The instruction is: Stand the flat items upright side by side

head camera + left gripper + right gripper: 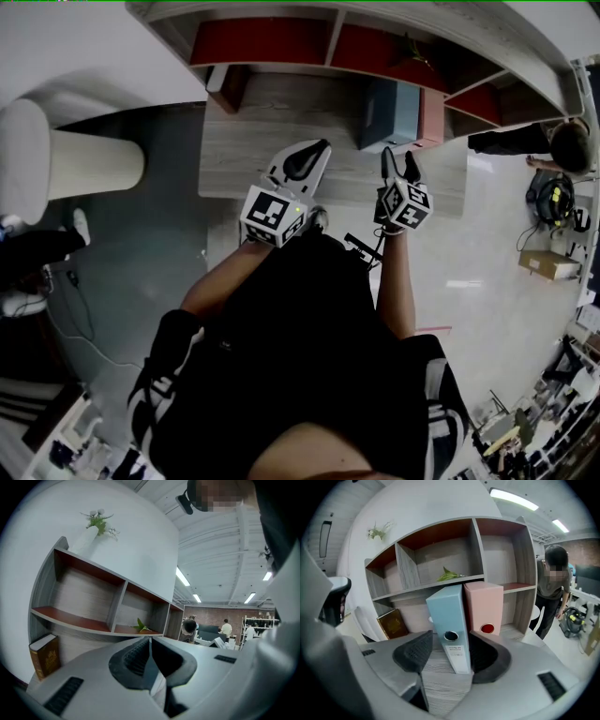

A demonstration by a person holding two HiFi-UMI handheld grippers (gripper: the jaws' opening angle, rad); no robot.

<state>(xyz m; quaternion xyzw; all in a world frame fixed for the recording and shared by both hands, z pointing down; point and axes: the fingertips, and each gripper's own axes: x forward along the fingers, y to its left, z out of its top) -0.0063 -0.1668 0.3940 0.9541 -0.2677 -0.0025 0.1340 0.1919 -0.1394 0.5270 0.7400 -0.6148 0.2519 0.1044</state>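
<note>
Blue binder [449, 616] is standing upright dead ahead of the wide-open, empty right tool [447, 651], nearer than the shut, empty left tool [150, 648].

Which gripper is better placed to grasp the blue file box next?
Probably right: the right gripper, jaws open, lines up with the upright blue file box; the left gripper is shut and faces the shelves.

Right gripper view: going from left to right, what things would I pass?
Brown book → blue binder → pink binder → standing person.
</note>
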